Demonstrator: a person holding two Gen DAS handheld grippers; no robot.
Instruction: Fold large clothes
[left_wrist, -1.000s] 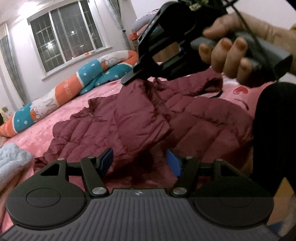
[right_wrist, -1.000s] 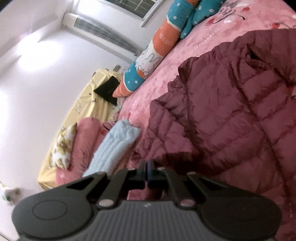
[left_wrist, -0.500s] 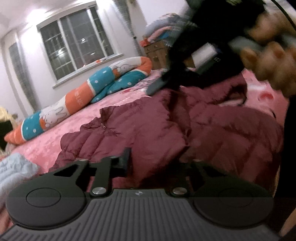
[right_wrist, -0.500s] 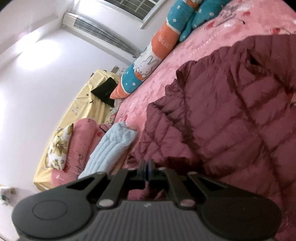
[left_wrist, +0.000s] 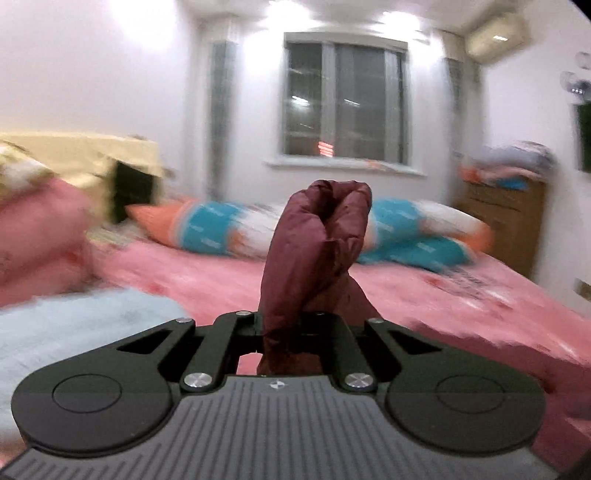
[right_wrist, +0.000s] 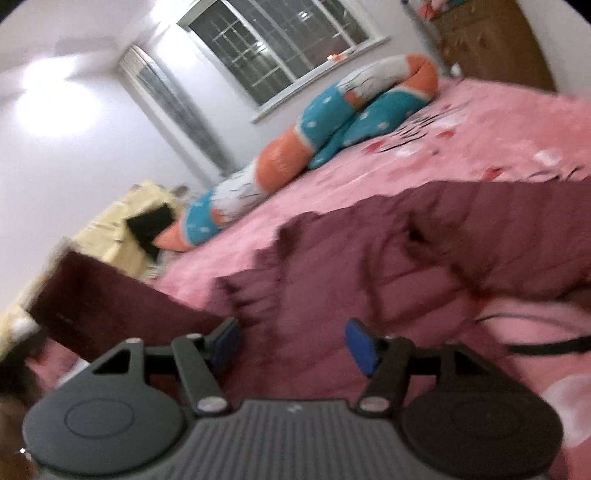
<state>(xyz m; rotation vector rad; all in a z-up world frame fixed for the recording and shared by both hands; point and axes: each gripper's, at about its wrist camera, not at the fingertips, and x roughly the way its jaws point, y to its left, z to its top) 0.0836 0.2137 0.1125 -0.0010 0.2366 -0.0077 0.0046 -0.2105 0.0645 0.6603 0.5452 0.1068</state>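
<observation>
While the left gripper (left_wrist: 282, 328) pinches a maroon puffer jacket (left_wrist: 317, 254) fold at twelve o'clock, the right gripper (right_wrist: 291, 343), jaws just opened, hangs spread above the pink bed (right_wrist: 461, 147).

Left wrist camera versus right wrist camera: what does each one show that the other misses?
Only the left wrist view shows the left gripper, just closed on a bunched fold of the maroon jacket, plus a pale blue blanket and an air conditioner.

Only the right wrist view shows the right gripper, just opened with nothing gripped, over the jacket spread flat.

Both show the pink bed, long cartoon pillow and window.
</observation>
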